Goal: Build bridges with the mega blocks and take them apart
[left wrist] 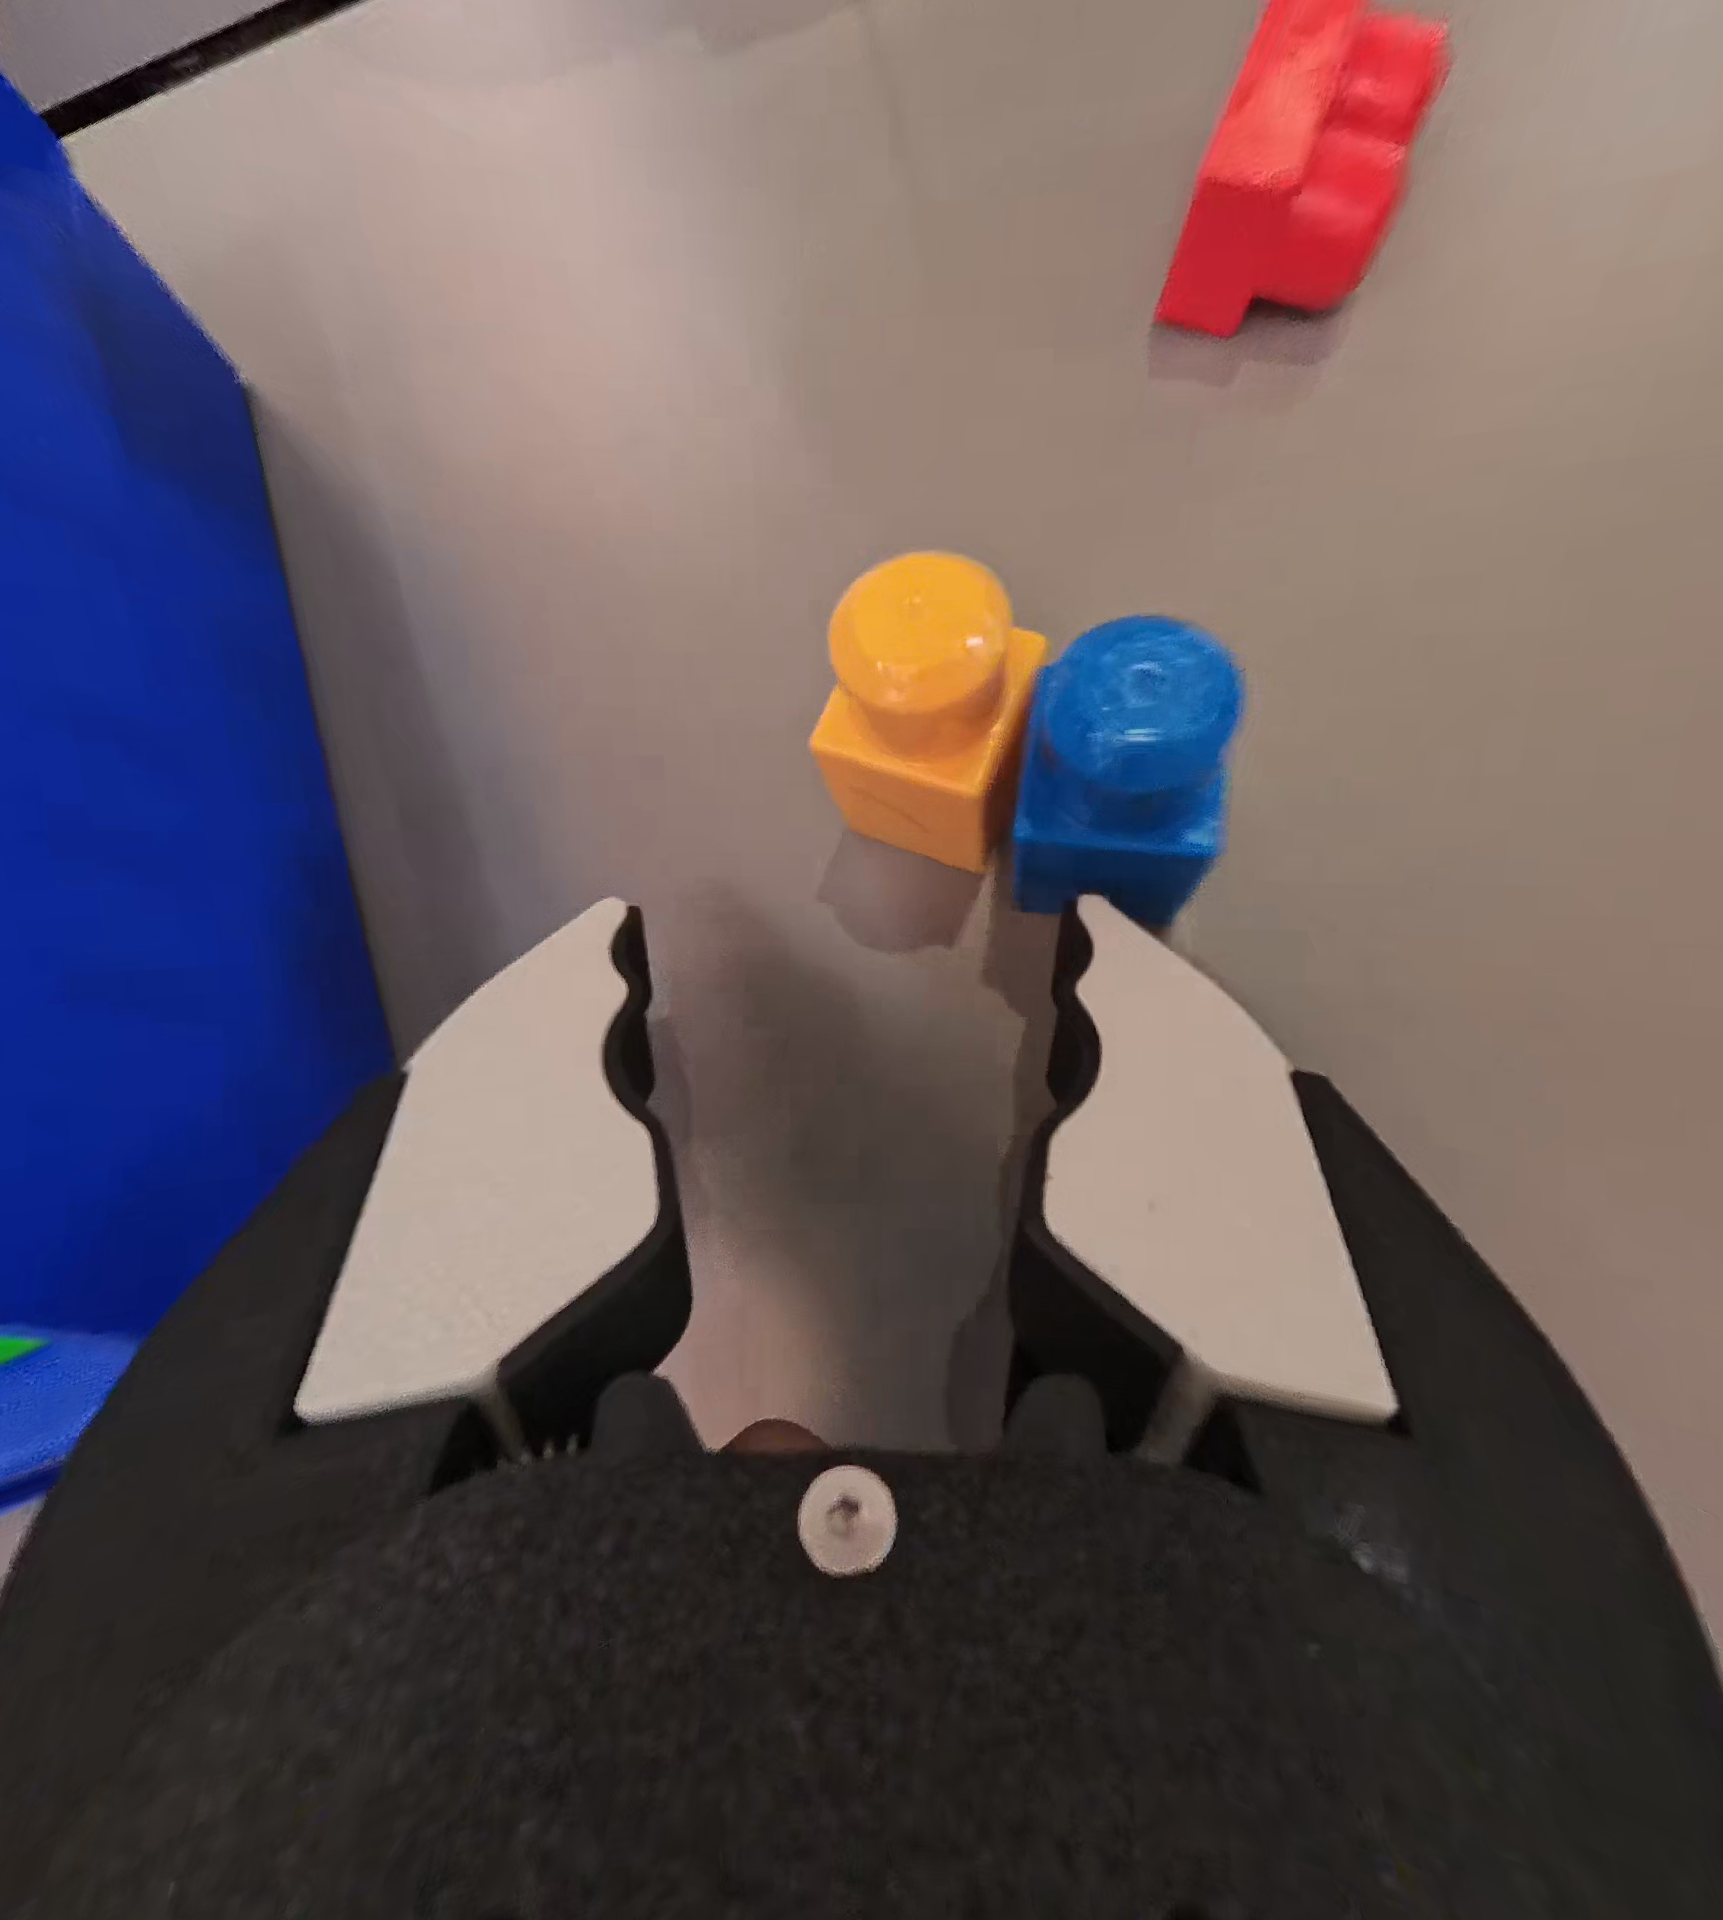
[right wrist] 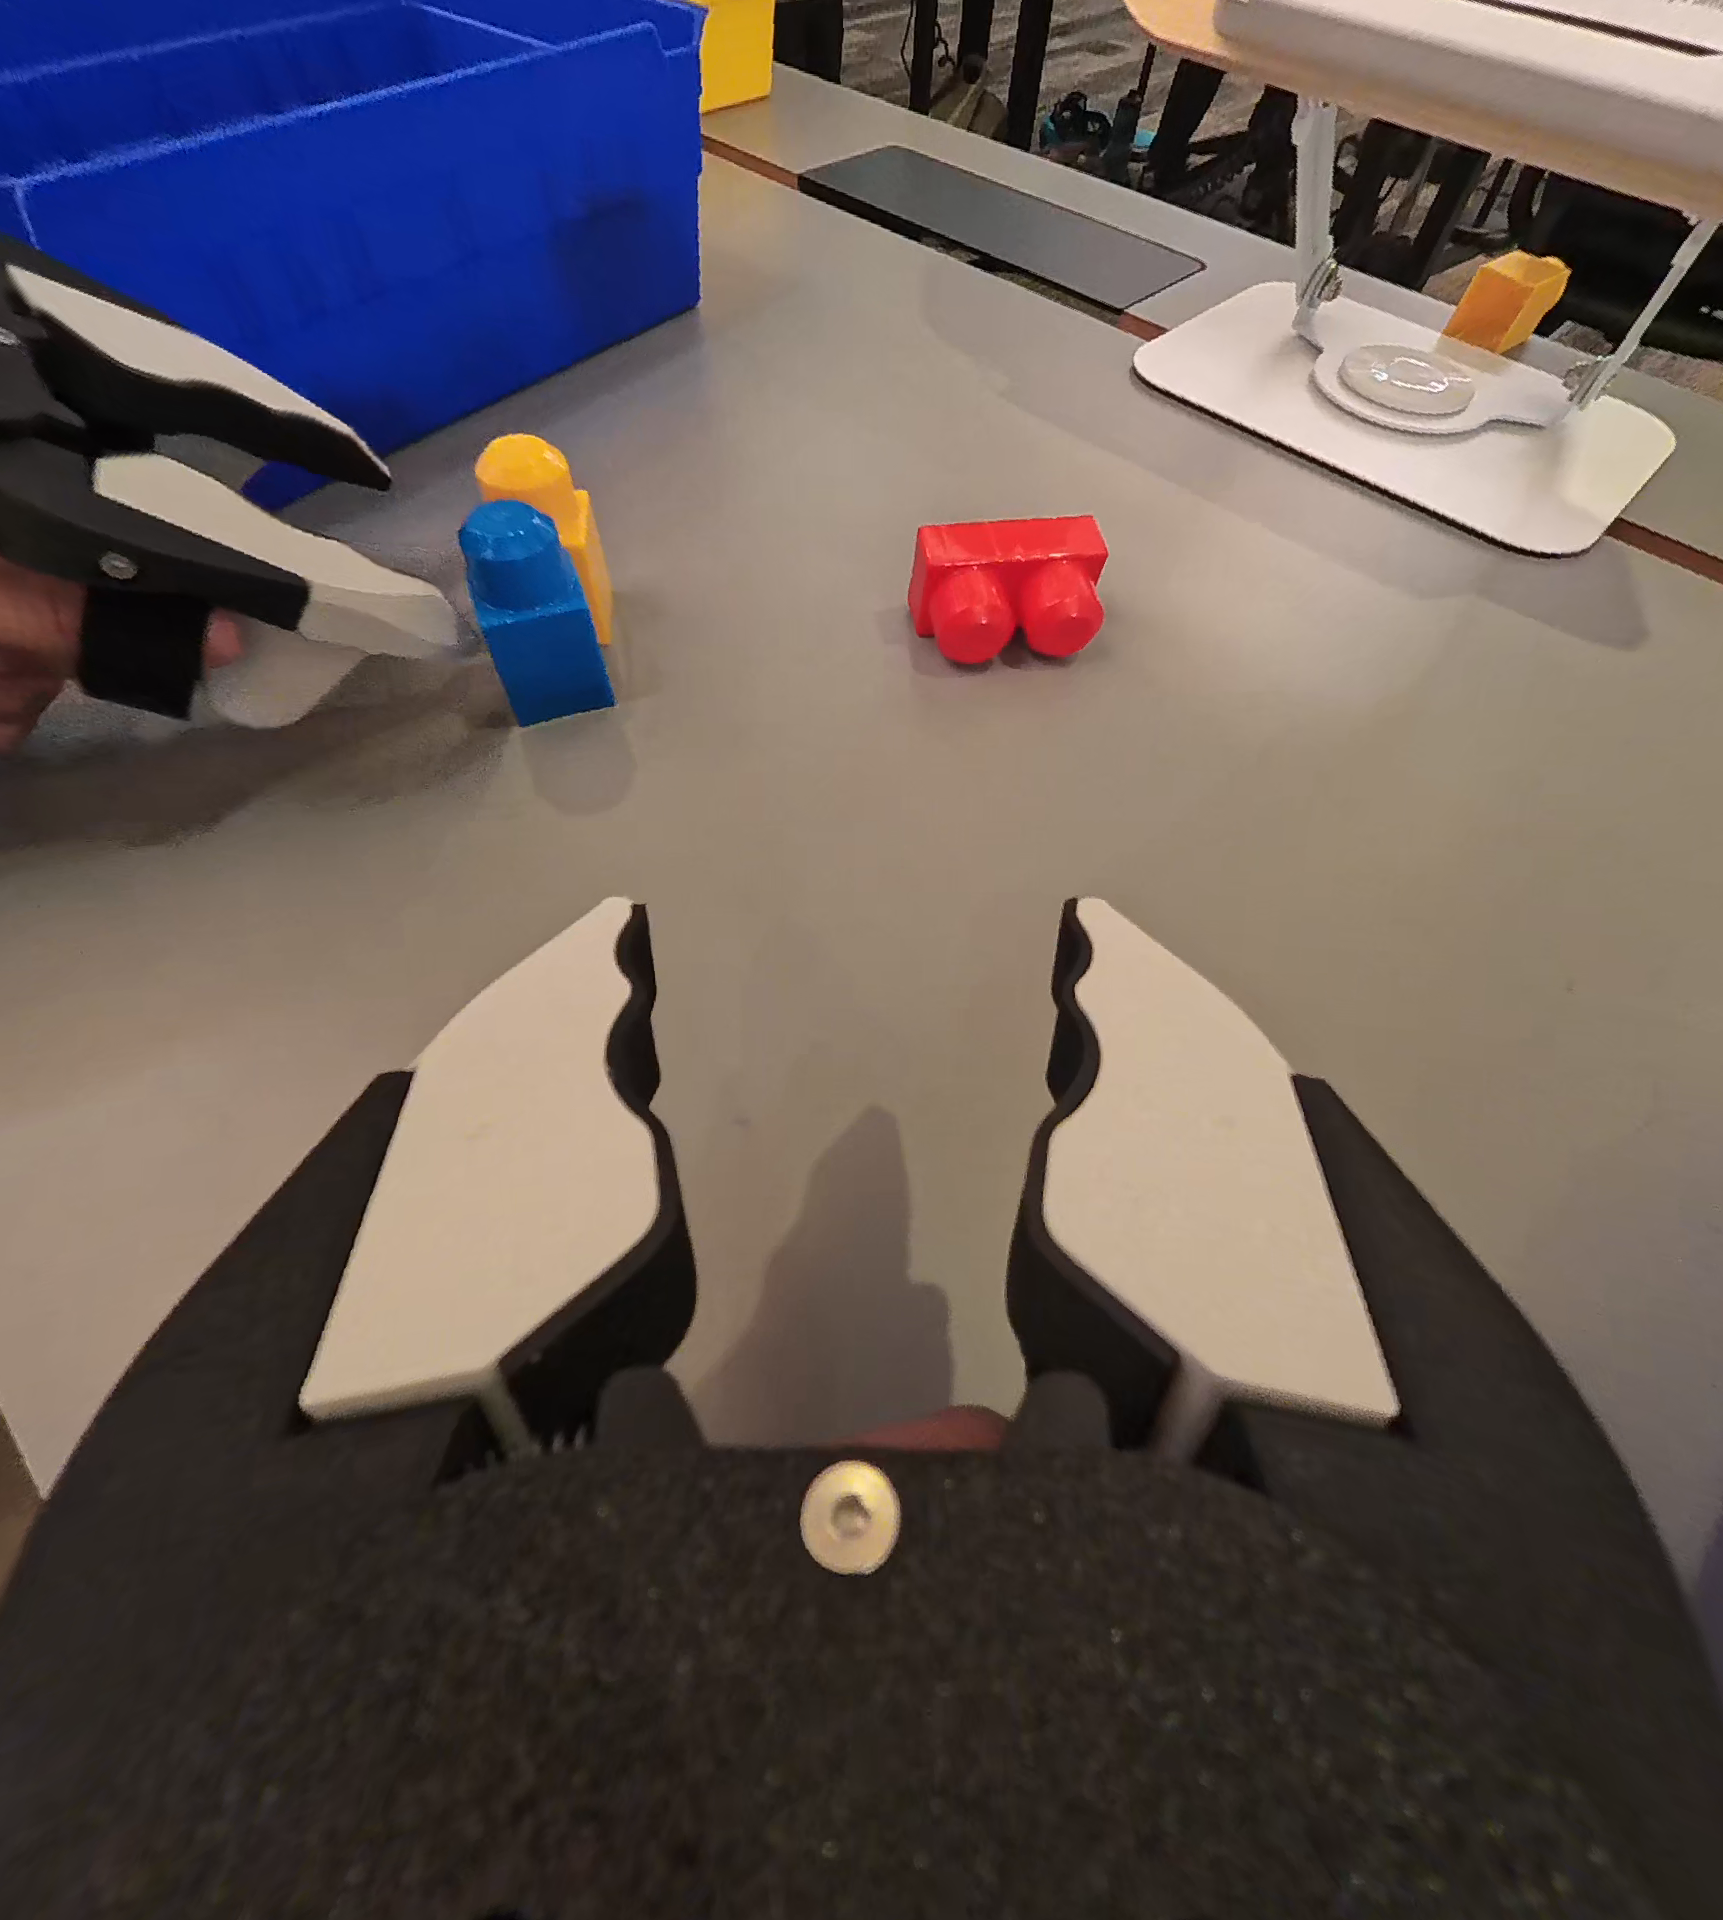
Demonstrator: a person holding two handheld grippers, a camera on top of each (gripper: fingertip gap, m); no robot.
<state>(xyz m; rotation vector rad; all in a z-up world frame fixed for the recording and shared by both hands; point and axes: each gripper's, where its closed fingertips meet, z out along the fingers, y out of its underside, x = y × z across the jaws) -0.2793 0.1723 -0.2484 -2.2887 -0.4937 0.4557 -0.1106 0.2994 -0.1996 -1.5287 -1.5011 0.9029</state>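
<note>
While both claws gape empty, left gripper [left wrist: 846, 914] noses at two upright pillar blocks.
Blue block [left wrist: 1117, 769] touches yellow block [left wrist: 924, 717]; red block [right wrist: 1010, 584] lies toppled beyond it, right gripper [right wrist: 852, 914] well back. Spacing the pillars seems wise before bridging.

On the grey table I see a small yellow plastic block with one round stud [left wrist: 924, 707] standing upright. A small blue plastic block with one round stud [right wrist: 535, 613] stands upright too, touching the yellow one side by side. A red plastic block with two round studs [right wrist: 1008, 587] lies on its side, well apart from this pair, its studs pointing sideways.
</note>
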